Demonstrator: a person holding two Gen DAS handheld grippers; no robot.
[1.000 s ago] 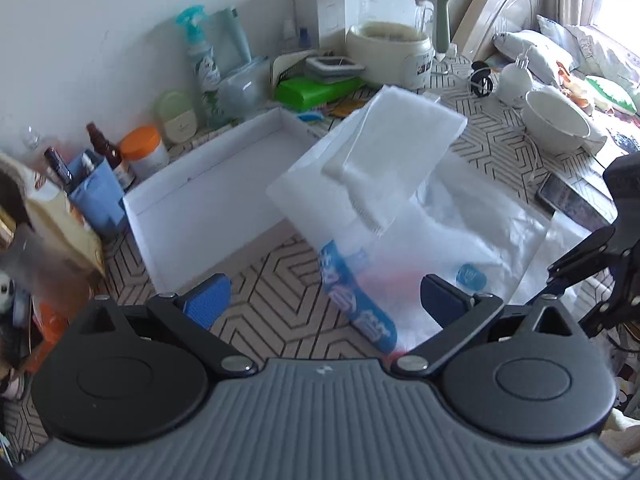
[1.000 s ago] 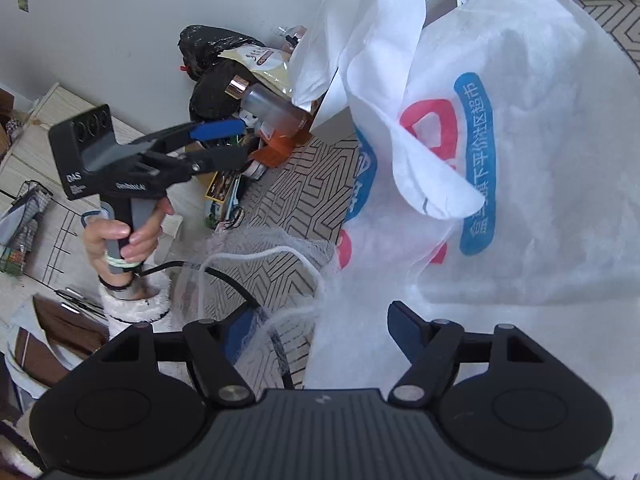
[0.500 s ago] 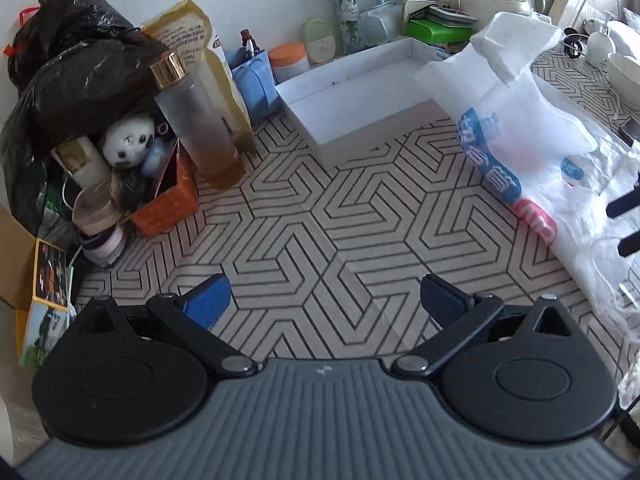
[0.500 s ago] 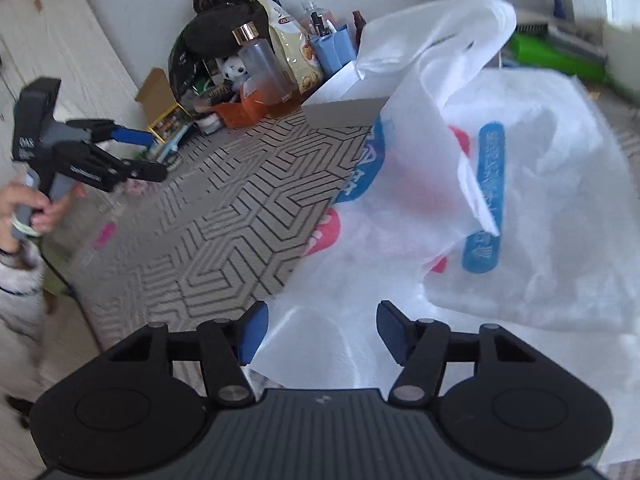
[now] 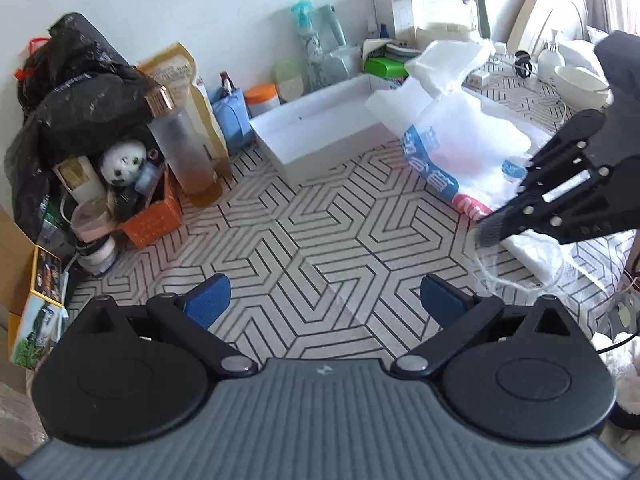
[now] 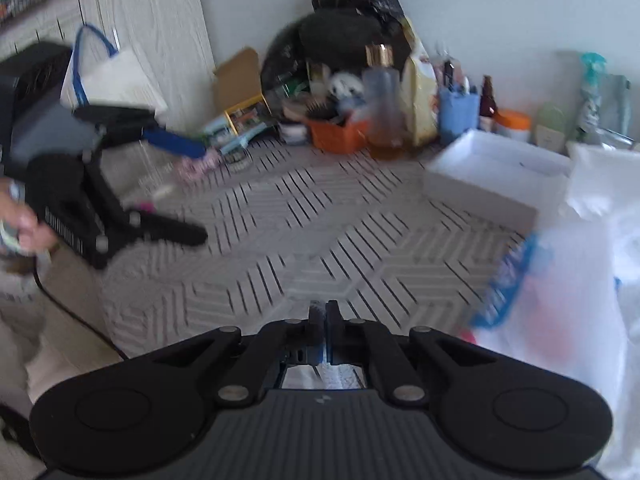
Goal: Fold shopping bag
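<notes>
Hanging over the patterned counter (image 5: 320, 240), the left tool (image 5: 324, 300) has its blue-padded jaws spread wide with nothing between them. Just ahead and to its right, the right tool (image 5: 490, 234) reaches in from the side with its jaws pressed together on a thin white edge of the shopping bag (image 5: 460, 152); a loose wisp of the same material trails below its tip. In the right wrist view the pads meet tightly and a scrap of white bag shows behind them.

Beyond the right tool, the bag lies crumpled on the counter, white with blue and red printing, one flap standing up at its far end. Directly ahead of the left tool, past open counter, sits a shallow white box (image 5: 316, 136), touching the bag's far left side. Further left stand a frosted bottle (image 5: 184, 148) with a gold cap, an orange bin (image 5: 152, 220) holding a panda toy (image 5: 122, 160), and black rubbish bags (image 5: 76, 92) against the wall. A spray bottle (image 5: 306, 36) and a kettle (image 5: 448, 12) stand farthest back.
</notes>
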